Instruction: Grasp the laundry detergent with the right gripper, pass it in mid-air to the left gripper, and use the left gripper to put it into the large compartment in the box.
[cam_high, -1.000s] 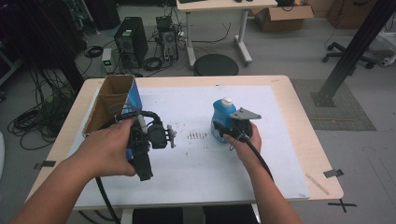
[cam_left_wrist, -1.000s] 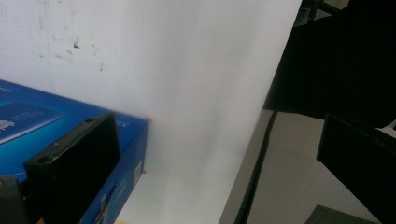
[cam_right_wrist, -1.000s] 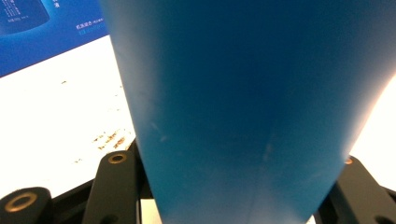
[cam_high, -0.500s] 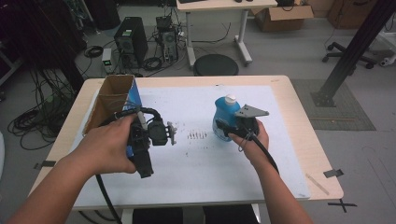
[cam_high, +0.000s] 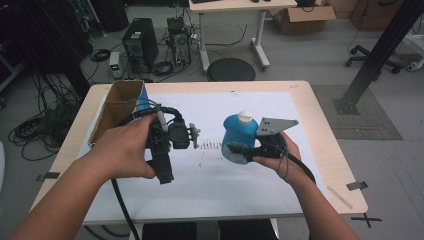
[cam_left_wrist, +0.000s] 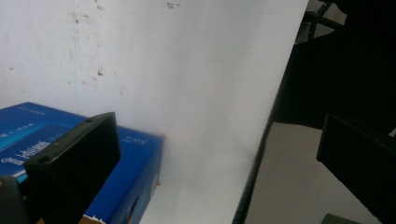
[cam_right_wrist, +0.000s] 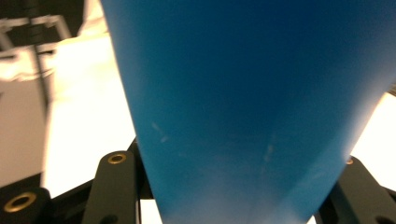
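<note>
A blue bottle (cam_high: 239, 136) with a white cap hangs tilted above the white sheet (cam_high: 210, 175), held near its base by my right gripper (cam_high: 236, 151), whose jaws are shut on it. In the right gripper view the bottle's blue wall (cam_right_wrist: 243, 107) stands between the two black jaws. My left gripper (cam_high: 186, 135) hovers over the sheet left of the bottle, in the person's left hand. In the left gripper view its jaws (cam_left_wrist: 215, 154) stand wide open with nothing between them, and a blue box (cam_left_wrist: 135, 154) lies below the left jaw.
An open cardboard box (cam_high: 117, 107) with a blue side sits at the table's far left corner. Dark smudges (cam_high: 207, 146) mark the sheet between the grippers. The wooden table (cam_high: 325, 165) ends just right of the sheet. A round stool (cam_high: 231, 69) stands beyond the far edge.
The right hand has lifted the blue bottle off the sheet and tilted it. The left hand and its gripper have stayed in place.
</note>
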